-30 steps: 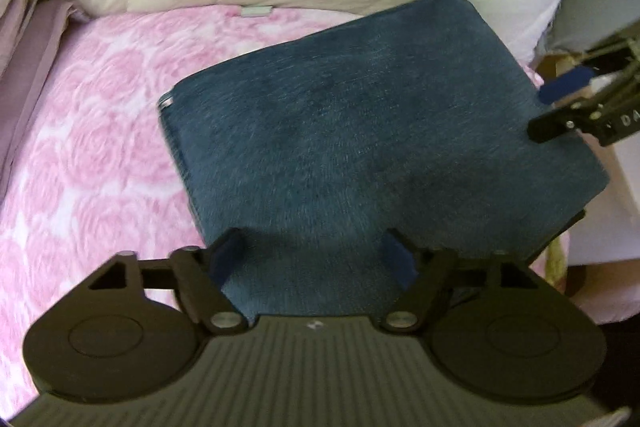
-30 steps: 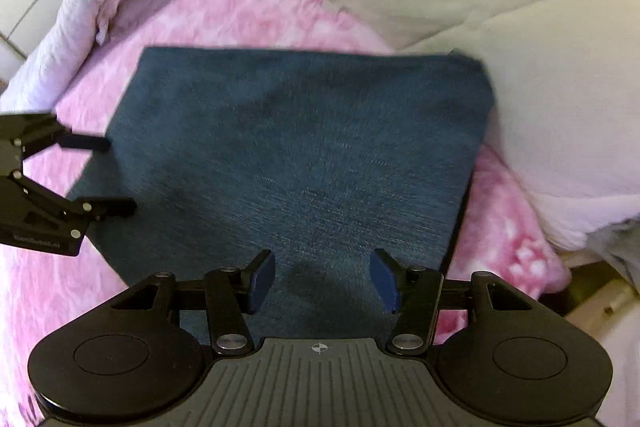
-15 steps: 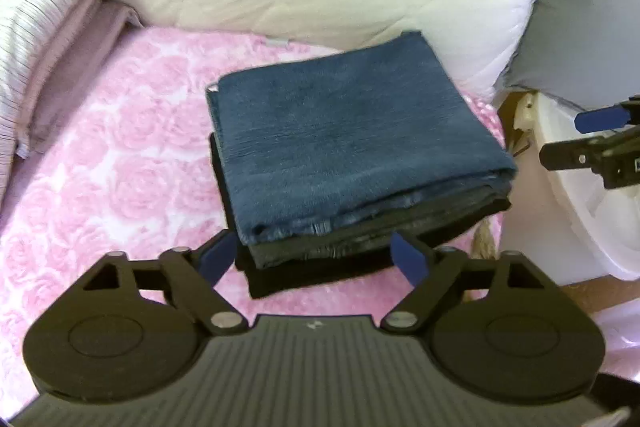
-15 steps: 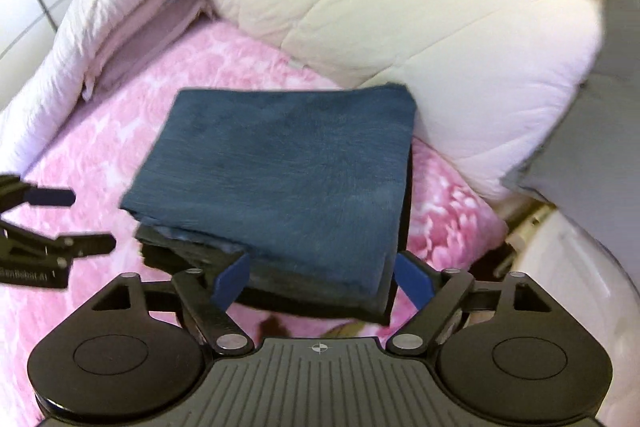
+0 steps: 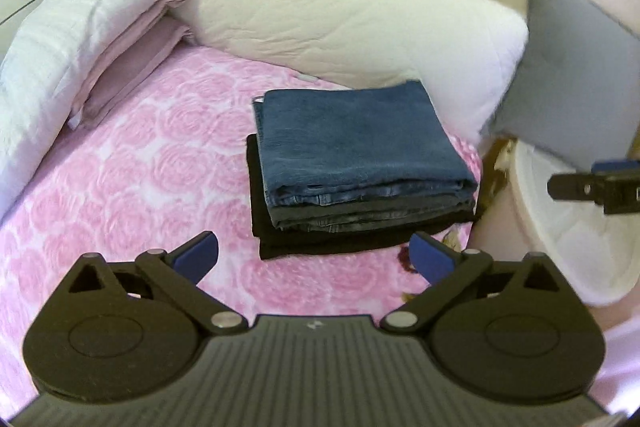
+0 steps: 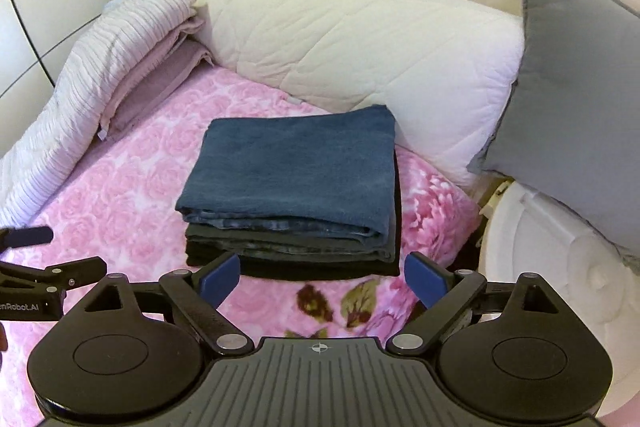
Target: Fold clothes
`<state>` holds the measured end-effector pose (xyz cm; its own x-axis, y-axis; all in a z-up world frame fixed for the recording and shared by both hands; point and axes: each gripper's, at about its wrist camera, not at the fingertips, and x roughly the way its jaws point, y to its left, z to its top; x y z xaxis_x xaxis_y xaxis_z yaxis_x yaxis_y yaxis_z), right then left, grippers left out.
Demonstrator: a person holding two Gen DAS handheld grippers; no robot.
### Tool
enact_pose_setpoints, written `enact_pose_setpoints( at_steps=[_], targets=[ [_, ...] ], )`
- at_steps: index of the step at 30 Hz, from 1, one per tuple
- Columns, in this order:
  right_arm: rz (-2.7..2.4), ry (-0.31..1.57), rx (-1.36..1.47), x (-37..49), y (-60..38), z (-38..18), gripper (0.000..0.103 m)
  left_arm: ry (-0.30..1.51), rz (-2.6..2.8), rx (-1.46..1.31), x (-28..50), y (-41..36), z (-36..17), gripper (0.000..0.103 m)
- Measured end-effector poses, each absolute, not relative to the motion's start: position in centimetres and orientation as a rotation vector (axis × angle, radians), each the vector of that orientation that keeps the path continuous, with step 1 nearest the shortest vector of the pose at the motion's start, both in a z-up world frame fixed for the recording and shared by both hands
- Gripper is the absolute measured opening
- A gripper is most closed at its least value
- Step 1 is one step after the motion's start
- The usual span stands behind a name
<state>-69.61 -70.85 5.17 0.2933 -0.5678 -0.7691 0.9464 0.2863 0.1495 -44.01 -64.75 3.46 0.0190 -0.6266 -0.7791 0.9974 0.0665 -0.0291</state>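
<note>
Hovering near the folded jeans (image 6: 296,163), both grippers' fingers (image 5: 196,255) spread wide, empty

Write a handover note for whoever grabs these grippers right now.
Left gripper: open, empty, short of the stack.
Right gripper: open, empty, short of the stack.
Clothes: folded blue jeans lie on top of a folded dark grey garment and a folded black garment, stacked on the pink rose blanket beside the white duvet.
Done: the stack is folded and squared.
Left: no unfolded clothes in view; look elsewhere for more.
</note>
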Motion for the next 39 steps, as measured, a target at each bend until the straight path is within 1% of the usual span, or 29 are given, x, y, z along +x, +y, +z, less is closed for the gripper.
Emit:
enact_pose_setpoints(
  at_steps=[1, 6, 14, 19, 25, 39],
  targets=[
    [-1.120, 0.667, 0.678, -69.7, -70.7, 5.4, 0.093, 0.739, -1.398, 0.628, -44.0, -64.4, 3.8, 0.098],
    [-1.096, 0.681, 0.643, -69.9, -70.2, 6.3, 0.093, 0.721, -1.360, 0.596, -44.8, -63.7, 4.9, 0.098],
    [-1.076, 0.704, 0.621, -71.4, -68.9, 6.4, 0.093, 0.622, -1.277, 0.642, -47.6, -63.3, 5.9, 0.097],
    [-1.078, 0.703, 0.635, -72.5, -68.5, 6.3, 0.093, 0.650, -1.252, 0.635, -48.6, -63.1, 6.1, 0.097],
    [-1.073, 0.699, 0.641, -73.3, -68.0, 6.3, 0.093, 0.734, -1.256, 0.653, -49.8, -63.4, 4.9, 0.097],
    [-1.094, 0.685, 0.650, -74.2, -67.5, 6.8, 0.093, 0.776, -1.317, 0.639, -51.0, -64.7, 4.9, 0.097]
  ],
)
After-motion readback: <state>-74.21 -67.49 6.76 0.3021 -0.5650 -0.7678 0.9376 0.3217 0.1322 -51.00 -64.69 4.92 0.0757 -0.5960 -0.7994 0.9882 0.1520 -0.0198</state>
